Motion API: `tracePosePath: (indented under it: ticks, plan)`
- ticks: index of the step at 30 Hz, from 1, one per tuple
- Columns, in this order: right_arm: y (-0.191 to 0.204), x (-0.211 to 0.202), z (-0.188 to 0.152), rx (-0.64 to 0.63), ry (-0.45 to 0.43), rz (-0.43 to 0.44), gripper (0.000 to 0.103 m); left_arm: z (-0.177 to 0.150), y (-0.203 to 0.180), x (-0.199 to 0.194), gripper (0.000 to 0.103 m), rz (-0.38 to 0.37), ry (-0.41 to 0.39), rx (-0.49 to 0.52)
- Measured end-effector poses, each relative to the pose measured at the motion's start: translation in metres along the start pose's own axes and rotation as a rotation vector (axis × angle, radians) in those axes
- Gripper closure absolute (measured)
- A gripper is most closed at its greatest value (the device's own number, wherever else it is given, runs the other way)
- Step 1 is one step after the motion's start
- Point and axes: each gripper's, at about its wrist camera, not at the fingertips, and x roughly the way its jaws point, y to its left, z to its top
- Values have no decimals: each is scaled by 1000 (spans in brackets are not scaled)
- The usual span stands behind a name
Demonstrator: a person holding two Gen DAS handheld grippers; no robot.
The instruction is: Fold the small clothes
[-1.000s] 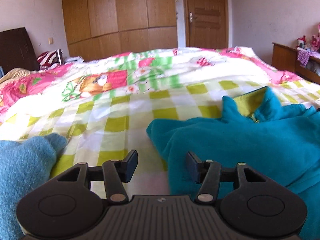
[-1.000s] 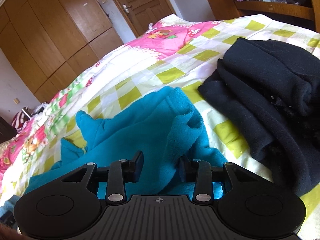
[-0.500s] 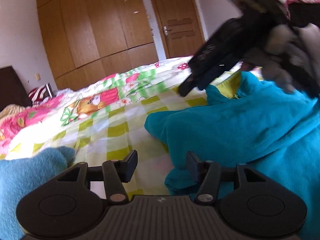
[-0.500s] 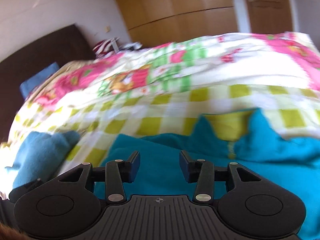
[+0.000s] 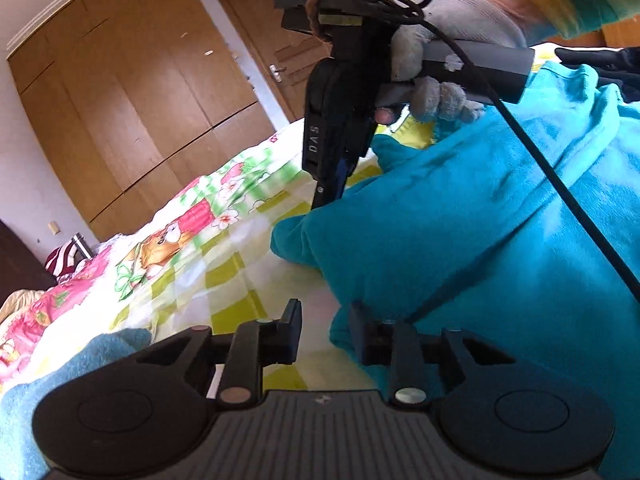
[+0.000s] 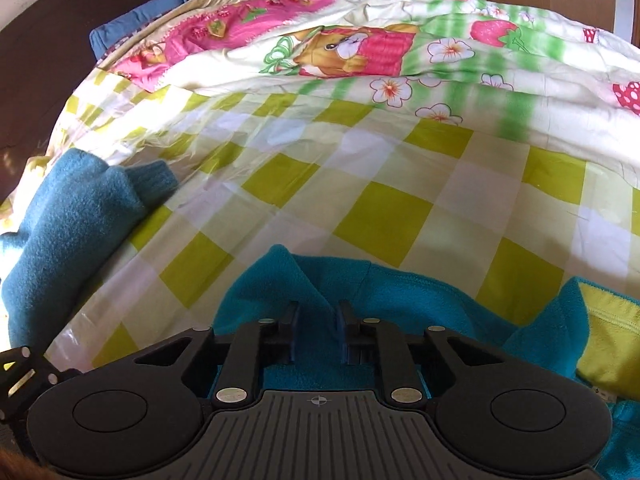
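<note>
White "DAS" lettering marks the right gripper (image 5: 320,196), jaws pinching the teal fleece jacket (image 5: 460,232); the left gripper (image 5: 325,330) jaws are spread.

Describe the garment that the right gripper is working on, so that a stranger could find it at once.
On the bed's checked yellow-green sheet lies a bright turquoise fleece jacket; the right gripper has closed on its edge. Its yellow collar lining sets it apart from the darker blue fleece on the left.

Count showing: one teal fleece jacket (image 5: 460,216), one blue knit garment (image 6: 68,216), one black garment (image 5: 600,60), one checked bedspread (image 6: 384,184), two claws — left claw (image 5: 325,330), right claw (image 6: 317,330).
</note>
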Motion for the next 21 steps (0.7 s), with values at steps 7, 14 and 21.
tracePosePath:
  ticks: [7, 14, 21]
  plan:
    - [10, -12, 8, 5, -30, 2, 99, -12, 0, 9, 43, -143, 2, 178]
    - [7, -7, 10, 1, -8, 3, 96, 4, 18, 33, 70, -188, 22, -6]
    - [-5, 1, 9, -2, -43, 5, 66, -2, 34, 8, 77, -146, -25, -331]
